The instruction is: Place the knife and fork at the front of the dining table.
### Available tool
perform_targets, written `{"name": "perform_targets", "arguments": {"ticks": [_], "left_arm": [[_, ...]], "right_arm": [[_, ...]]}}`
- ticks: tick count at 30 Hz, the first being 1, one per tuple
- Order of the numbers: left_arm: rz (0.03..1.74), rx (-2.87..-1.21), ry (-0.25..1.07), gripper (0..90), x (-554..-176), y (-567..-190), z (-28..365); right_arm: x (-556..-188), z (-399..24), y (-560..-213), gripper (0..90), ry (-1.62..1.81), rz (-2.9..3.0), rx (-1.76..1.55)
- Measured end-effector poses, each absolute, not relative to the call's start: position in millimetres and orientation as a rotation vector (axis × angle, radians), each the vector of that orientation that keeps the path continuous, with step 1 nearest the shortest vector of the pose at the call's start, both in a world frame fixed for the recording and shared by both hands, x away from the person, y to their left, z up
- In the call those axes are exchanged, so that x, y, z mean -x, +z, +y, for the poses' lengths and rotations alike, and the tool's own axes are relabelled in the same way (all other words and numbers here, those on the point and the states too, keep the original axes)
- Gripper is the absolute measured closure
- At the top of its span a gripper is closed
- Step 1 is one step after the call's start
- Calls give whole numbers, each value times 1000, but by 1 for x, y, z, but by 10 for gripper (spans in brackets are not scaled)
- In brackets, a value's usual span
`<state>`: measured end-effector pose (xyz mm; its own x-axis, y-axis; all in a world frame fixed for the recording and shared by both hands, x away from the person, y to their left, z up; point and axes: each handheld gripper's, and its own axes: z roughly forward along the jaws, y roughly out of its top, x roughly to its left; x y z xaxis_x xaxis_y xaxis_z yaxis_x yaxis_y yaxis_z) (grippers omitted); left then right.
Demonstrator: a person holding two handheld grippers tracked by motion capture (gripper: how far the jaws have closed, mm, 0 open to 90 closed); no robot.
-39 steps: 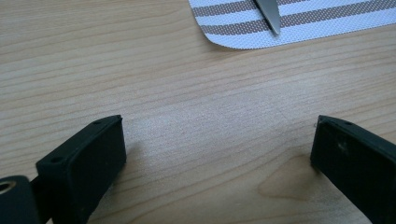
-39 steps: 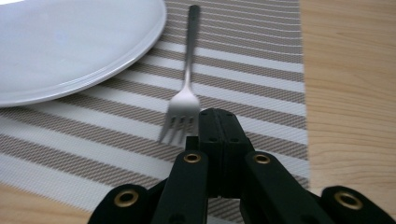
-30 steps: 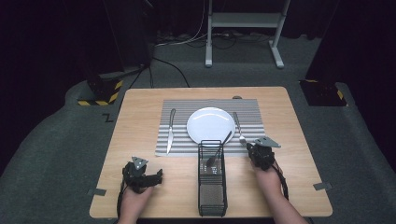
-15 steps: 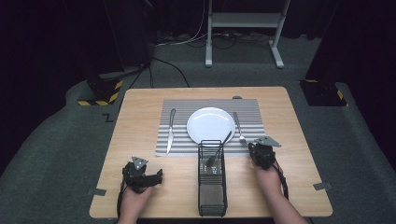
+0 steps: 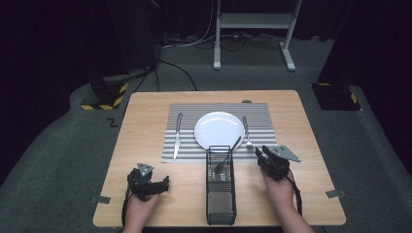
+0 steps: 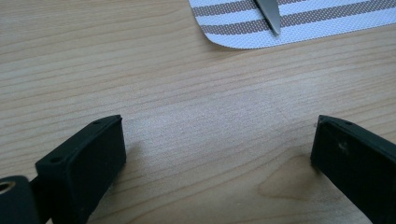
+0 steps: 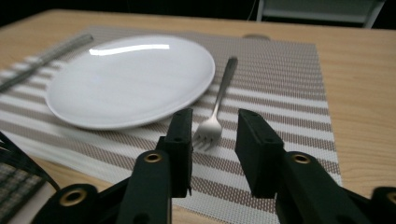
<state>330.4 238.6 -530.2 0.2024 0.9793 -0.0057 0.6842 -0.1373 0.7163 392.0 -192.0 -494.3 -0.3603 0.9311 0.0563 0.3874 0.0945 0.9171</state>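
A white plate (image 5: 218, 130) (image 7: 130, 77) sits on a striped placemat (image 5: 262, 114) (image 7: 280, 93). A knife (image 5: 178, 135) lies left of the plate, its tip (image 6: 268, 16) at the top of the left gripper view. To the plate's right lies a fork (image 5: 246, 132) (image 7: 219, 98). My right gripper (image 5: 265, 156) (image 7: 215, 119) hovers just behind the fork's tines. Its jaws have just been opening, stand partly apart and hold nothing. My left gripper (image 5: 158, 183) (image 6: 219, 126) rests wide open over bare wood near the front left.
A black wire basket (image 5: 221, 199) stands at the table's (image 5: 145, 111) front centre between my hands, with a spoon (image 5: 226, 158) leaning in it. Its corner (image 7: 14, 154) shows at the right gripper view's left edge. A metal stand (image 5: 252, 29) is on the floor beyond.
My right gripper has drawn back a little from the fork toward the front edge. The fork lies where it was. The left hand has stayed put.
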Motion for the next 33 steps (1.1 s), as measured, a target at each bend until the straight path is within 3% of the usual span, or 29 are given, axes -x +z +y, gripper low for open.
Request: {"name": "perform_targets", "arguments": {"ticks": [5, 20, 24, 27, 33], "left_arm": [[1544, -1891, 645, 31, -330, -530, 239], [1545, -1892, 645, 31, -330, -530, 239], [1545, -1892, 645, 32, -330, -530, 239], [1544, -1892, 645, 31, -330, -530, 239], [1543, -1893, 645, 31, -330, -530, 239]], "right_arm": [[-376, -192, -477, 561, 1379, 1741, -1241], [-349, -146, -435, 578, 1626, 1705, -1046], [-356, -131, -437, 666, 1626, 1731, -1053], [-360, -124, -440, 822, 1609, 1744, -1073], [-352, -117, -433, 883, 1677, 1735, -1013]]}}
